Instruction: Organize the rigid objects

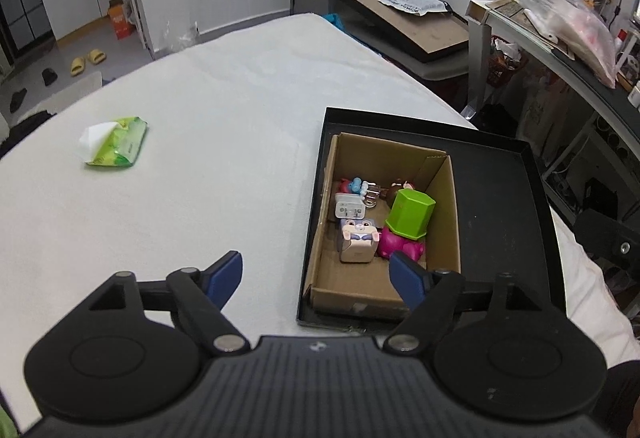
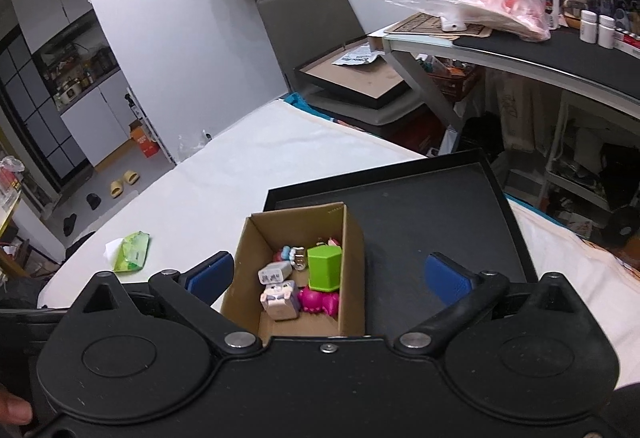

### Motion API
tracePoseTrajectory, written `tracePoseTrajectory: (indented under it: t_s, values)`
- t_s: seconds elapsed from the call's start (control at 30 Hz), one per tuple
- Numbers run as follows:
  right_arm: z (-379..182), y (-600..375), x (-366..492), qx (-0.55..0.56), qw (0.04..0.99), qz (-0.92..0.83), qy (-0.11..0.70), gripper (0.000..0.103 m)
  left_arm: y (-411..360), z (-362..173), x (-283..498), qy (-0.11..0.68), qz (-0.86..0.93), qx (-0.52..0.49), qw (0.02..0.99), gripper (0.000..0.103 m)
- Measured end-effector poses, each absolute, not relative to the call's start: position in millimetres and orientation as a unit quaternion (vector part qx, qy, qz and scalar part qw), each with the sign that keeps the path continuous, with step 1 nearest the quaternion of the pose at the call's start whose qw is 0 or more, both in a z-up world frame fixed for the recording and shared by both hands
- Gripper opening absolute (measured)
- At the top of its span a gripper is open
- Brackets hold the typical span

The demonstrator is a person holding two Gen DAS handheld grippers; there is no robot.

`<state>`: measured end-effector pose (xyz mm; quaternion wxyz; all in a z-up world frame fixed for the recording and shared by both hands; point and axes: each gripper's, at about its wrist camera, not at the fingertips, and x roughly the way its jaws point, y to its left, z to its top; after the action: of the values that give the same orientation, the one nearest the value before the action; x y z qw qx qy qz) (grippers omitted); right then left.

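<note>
A brown cardboard box [image 1: 444, 198] [image 2: 354, 258] sits in the left part of a shallow black tray [image 1: 500, 198] [image 2: 432, 206] on the white table. Inside lie a green hexagonal block [image 1: 410, 214] [image 2: 325, 268], a pink toy [image 1: 400, 246] [image 2: 318, 300], a grey cube with a cartoon face [image 1: 358, 242] [image 2: 280, 298], a white charger [image 1: 349, 209] [image 2: 273, 273] and small figures. My left gripper [image 1: 318, 274] is open and empty, hovering above the box's near-left corner. My right gripper [image 2: 328, 276] is open and empty above the box.
A green wet-wipe pack [image 1: 116, 142] [image 2: 131, 252] lies on the table [image 1: 200, 158] to the left. A chair carrying a dark frame [image 1: 408, 22] stands behind the table. A cluttered desk [image 2: 520, 46] runs along the right. A hand [image 2: 14, 412] shows at the lower left.
</note>
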<state>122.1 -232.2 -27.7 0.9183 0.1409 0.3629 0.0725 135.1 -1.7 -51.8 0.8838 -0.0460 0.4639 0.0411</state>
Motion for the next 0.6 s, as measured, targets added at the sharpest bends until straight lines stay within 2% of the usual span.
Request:
tracePoseTrajectory:
  t_s: [0.2,0.6]
  values:
    - [-16.3,-239.8,104.3,0.135,0.924,0.056,0.353,0.103,-4.7,-36.9,116.6,0.45,0.035,-0.027,0.892,0.084]
    - [2.6,-248.5,69.5,0.125,0.933,0.045,0.334,0.103,-16.6,-8.2,77.0,0.424,0.023,-0.015,0.905,0.086]
